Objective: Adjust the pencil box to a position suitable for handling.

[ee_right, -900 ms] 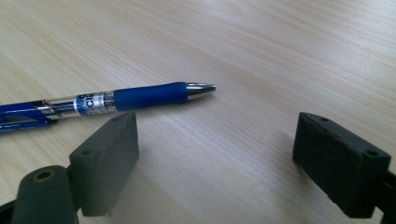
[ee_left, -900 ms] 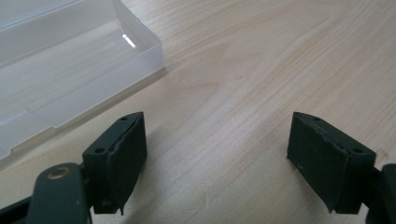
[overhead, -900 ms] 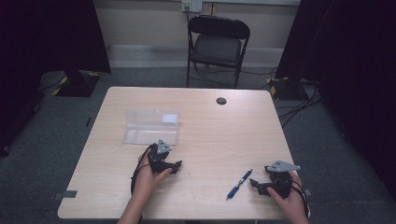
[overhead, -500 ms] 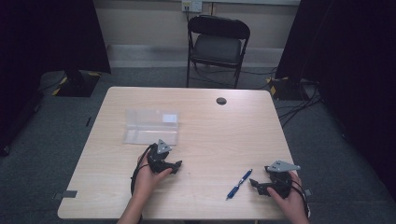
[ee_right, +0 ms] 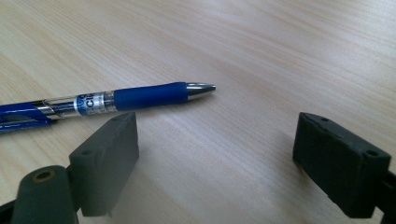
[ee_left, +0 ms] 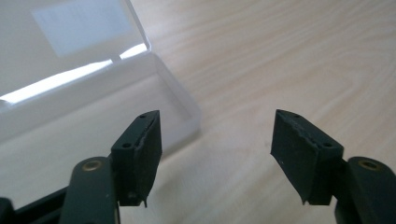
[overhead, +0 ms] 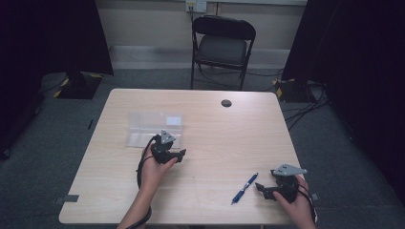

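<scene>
We look down on a pale wooden tabletop [overhead: 205, 143] in a dim room. A blue pen [overhead: 244, 188] lies near the front edge, its long axis slanting toward the far right corner. Our right gripper [overhead: 261, 189] sits just beside it, jaws wide apart and empty, with the pen just left of them. Our left gripper [overhead: 181, 154], also wide open, rests by a clear plastic case [overhead: 154, 129].

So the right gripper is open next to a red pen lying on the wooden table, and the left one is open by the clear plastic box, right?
Nearly. The right gripper view shows the pen is blue with a clear barrel, not red. The rest holds: right gripper open beside it, left gripper open by the clear plastic box.
</scene>
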Tool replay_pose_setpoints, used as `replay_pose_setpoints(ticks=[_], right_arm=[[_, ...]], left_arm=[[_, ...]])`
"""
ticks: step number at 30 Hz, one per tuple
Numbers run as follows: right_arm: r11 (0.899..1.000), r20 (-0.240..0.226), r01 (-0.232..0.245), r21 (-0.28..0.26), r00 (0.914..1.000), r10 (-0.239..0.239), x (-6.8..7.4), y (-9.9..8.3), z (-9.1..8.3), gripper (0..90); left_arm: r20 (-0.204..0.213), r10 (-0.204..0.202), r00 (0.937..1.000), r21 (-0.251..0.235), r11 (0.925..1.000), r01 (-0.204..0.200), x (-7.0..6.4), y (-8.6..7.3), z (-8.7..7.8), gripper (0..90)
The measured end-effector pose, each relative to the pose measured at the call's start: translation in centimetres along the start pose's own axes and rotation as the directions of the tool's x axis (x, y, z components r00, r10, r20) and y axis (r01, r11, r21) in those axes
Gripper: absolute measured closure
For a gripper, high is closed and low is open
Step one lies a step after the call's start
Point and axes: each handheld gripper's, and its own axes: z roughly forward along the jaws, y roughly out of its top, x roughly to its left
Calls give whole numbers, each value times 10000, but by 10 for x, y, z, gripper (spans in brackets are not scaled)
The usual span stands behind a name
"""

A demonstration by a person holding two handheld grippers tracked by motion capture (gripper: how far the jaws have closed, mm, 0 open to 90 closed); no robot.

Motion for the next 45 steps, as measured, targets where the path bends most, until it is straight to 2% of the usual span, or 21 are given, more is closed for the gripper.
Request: replay_pose_setpoints(ticks=[1,3,4,5,11,12,13,16,18,20,21,22,24,27,30,34,35,36,41,43,45], right_arm=[[10000,-7,-7,4,10000,7,0,0,0,135],[10000,-1,-2,0,10000,2,0,0,0,135],[10000,-2,-3,0,10000,3,0,0,0,135],[10000,-19,-3,-3,10000,3,0,0,0,135],[10000,1,0,0,10000,0,0,0,0,135],[10000,1,0,0,10000,0,0,0,0,135],[10000,-1,4,0,10000,-4,0,0,0,135],[10000,1,-2,-2,10000,2,0,0,0,135],[10000,-2,6,0,10000,-6,0,0,0,135],[10000,-3,3,-2,10000,-3,0,0,0,135],[10000,-7,-3,6,10000,3,0,0,0,135],[10000,-3,5,-2,10000,-5,0,0,0,135],[10000,-20,15,1,10000,-15,0,0,0,135],[10000,-26,27,1,10000,-27,1,0,0,135],[10000,-28,27,2,10000,-27,1,0,0,135],[10000,-26,26,1,10000,-26,1,0,0,135],[10000,-27,25,2,10000,-25,1,0,0,135],[10000,-26,25,1,10000,-25,1,0,0,135],[10000,-26,27,1,10000,-27,1,0,0,135],[10000,-26,25,2,10000,-25,1,0,0,135],[10000,-28,25,1,10000,-25,1,0,0,135]], left_arm=[[-61,-119,9999,-77,9999,118,0,2,2,356],[-133,2,9999,-21,10000,-2,3,5,6,369],[-227,-222,9995,-56,9997,221,2,6,9,380],[-295,25,9996,148,9999,-21,4,7,10,385],[-373,-592,9975,37,9982,594,6,11,25,430],[-373,-592,9975,37,9982,594,6,11,25,450],[-431,-227,9988,468,9986,247,8,12,28,465],[-494,-277,9984,431,9986,298,7,12,32,500],[-494,-123,9987,640,9978,155,8,11,34,539],[-479,-281,9985,821,9961,320,8,9,37,584],[-504,-141,9986,987,9949,190,9,8,37,597],[-411,-263,9988,961,9949,301,9,8,37,638],[-345,-427,9985,775,9960,453,9,7,38,644],[-341,-208,9992,870,9959,237,8,7,37,692],[-294,-333,9990,877,9955,357,6,8,37,708],[-345,-155,9993,939,9954,187,5,9,37,729],[-171,-76,9998,1081,9941,94,4,9,36,733],[-214,-187,9996,1025,9945,208,1,9,36,738],[-94,231,9997,1196,9926,-218,-1,8,32,744],[61,-195,9998,1053,9943,188,-5,6,31,743],[128,-107,9999,1108,9938,92,-6,3,27,738]])
